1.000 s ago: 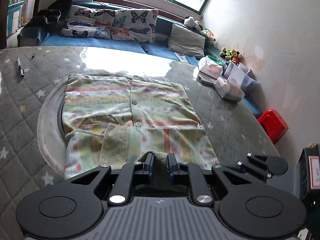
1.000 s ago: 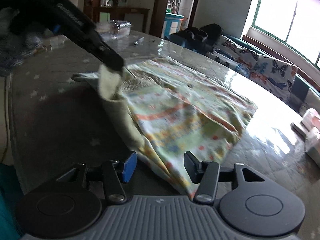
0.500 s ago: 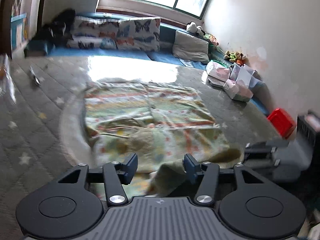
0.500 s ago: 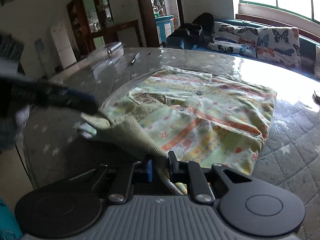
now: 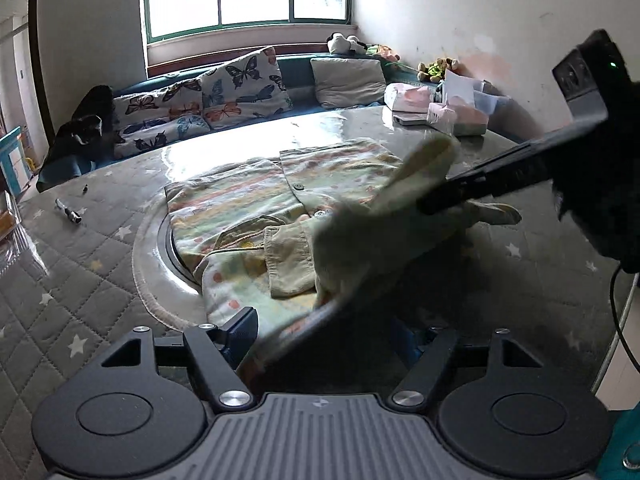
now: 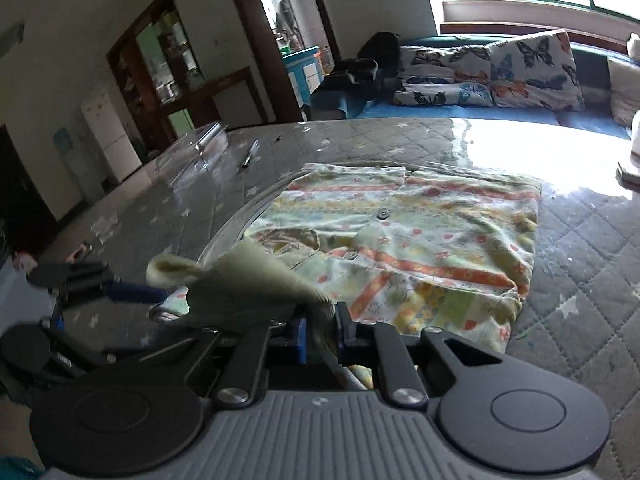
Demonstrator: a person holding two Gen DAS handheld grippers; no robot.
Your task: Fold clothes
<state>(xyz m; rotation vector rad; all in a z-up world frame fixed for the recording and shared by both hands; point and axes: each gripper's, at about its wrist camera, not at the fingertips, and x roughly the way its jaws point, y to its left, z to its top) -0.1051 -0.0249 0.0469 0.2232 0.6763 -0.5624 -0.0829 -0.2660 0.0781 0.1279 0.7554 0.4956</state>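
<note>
A pastel striped, flowered button shirt (image 5: 280, 200) (image 6: 420, 232) lies flat on the grey quilted table cover (image 5: 80, 304). Its olive-lined bottom hem (image 5: 380, 232) (image 6: 248, 276) is lifted off the table at the near edge. My right gripper (image 6: 322, 320) is shut on that hem; in the left wrist view it (image 5: 430, 202) reaches in from the upper right, pinching the cloth. My left gripper (image 5: 322, 334) stands open, and the raised cloth hangs across the gap between its fingers. In the right wrist view its blue fingers (image 6: 132, 292) sit by the hem's left tip.
A pen (image 5: 68, 212) (image 6: 246, 158) lies left of the shirt. Tissue packs (image 5: 460, 116) sit at the table's far right, a clear plastic box (image 6: 208, 136) at the far left. A sofa with butterfly cushions (image 5: 240, 84) runs behind the table.
My left gripper, shut on the hem a second ago, has opened. My right gripper has closed on the hem and lifted it. Both cameras have swung around.
</note>
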